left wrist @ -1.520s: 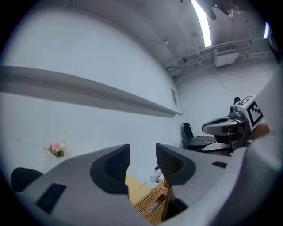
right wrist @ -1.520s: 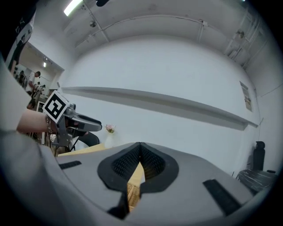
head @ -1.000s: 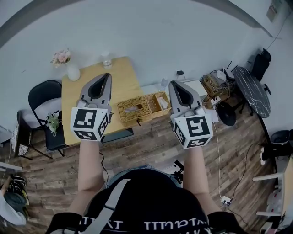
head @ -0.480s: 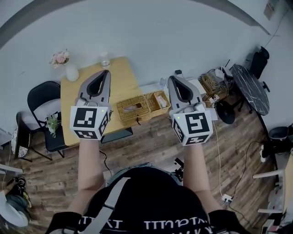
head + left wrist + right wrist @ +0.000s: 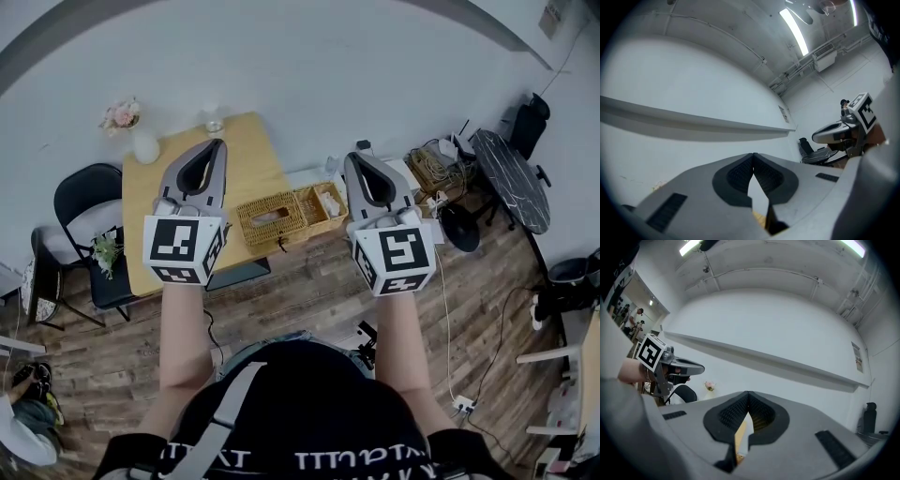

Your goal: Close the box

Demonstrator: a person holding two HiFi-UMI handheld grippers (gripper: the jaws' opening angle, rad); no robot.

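The box [image 5: 286,223] sits at the near edge of the table [image 5: 246,167], open, in two wicker parts side by side: a slotted half [image 5: 265,217] on the left and an open half [image 5: 324,202] touching it on the right, with something white inside (what it is cannot be made out). The left gripper [image 5: 219,143] is held over the table to the left of the box; its jaws are pressed together at the tips with nothing between them. The right gripper [image 5: 354,157] is held just right of the open half; its jaws are likewise clenched and empty. Neither gripper touches the box, which lies between them in the head view. Both gripper views look out at the white wall and ceiling, with only a sliver of table below the jaws. A white vase [image 5: 144,148] of flowers stands at the table's far left corner; a black chair [image 5: 80,195] stands beside the table on the left.
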